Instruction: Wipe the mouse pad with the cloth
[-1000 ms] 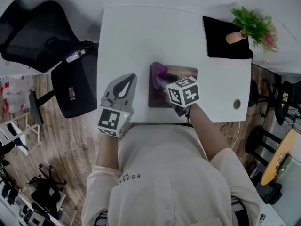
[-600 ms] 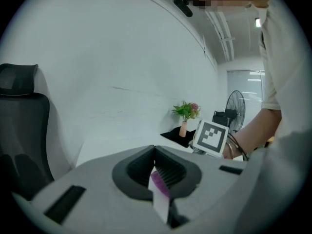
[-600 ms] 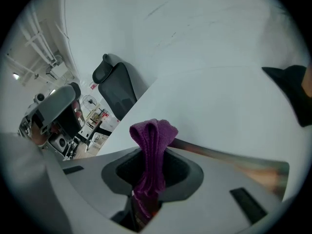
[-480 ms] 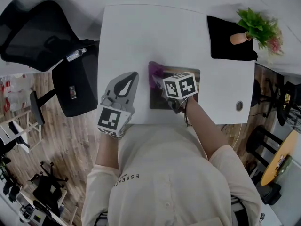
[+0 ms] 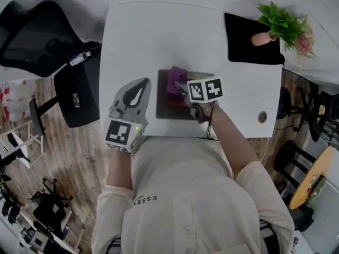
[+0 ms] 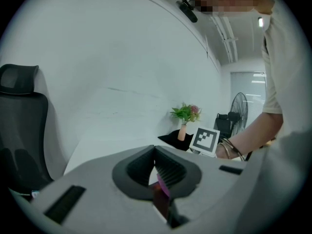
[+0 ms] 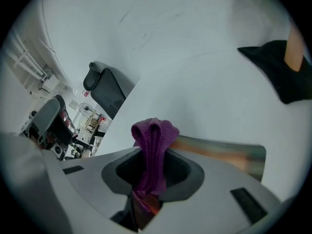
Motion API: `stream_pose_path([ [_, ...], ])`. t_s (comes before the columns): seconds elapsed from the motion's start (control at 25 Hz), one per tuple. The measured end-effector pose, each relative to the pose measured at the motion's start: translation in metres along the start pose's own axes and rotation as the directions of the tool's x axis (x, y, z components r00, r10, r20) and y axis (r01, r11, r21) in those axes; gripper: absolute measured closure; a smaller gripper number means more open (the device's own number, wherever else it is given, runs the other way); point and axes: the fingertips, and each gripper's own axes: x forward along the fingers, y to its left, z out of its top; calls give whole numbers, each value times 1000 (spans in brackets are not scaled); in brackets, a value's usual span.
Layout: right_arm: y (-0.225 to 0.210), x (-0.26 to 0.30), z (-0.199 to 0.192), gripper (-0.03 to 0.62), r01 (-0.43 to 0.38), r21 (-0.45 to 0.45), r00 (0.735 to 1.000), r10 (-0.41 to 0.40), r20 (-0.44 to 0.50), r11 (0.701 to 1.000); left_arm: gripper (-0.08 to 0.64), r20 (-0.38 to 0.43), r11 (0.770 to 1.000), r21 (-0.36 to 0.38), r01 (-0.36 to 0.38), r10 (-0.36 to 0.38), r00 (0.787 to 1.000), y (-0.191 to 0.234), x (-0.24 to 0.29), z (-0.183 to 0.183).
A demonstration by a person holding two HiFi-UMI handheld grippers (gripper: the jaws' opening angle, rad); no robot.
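Two tools noted: right tool (image 7: 152,182) clenched on the soft, seemingly light cloth (image 7: 154,133) at its bunched fold over the mouse pad (image 5: 167,110); left tool (image 6: 155,154) closed, empty.

White rectangular table (image 5: 148,41), seen from above
A dark rectangular mouse pad (image 5: 167,110) lies at lower centre near the front edge; a black square mat (image 5: 243,46) covers the upper right corner.

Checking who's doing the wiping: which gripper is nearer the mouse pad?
Right. The right gripper is over the mouse pad, shut on the purple cloth. The left gripper sits off the pad's left edge, over bare table.
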Motion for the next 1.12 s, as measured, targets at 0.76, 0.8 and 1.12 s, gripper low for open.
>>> stream_pose_path([
  [0.76, -85, -67, -17, 494, 94, 27, 996, -94, 4, 995, 558, -13, 1000, 15, 17, -16, 1000, -71, 32, 6],
  [0.8, -89, -70, -19, 494, 98, 26, 995, -98, 3, 995, 558, -11, 1000, 15, 17, -17, 1000, -74, 33, 6],
  [1.12, -120, -95, -30, 494, 165, 23, 986, -165, 1, 986, 558, 4, 999, 27, 19, -19, 1000, -94, 37, 12],
])
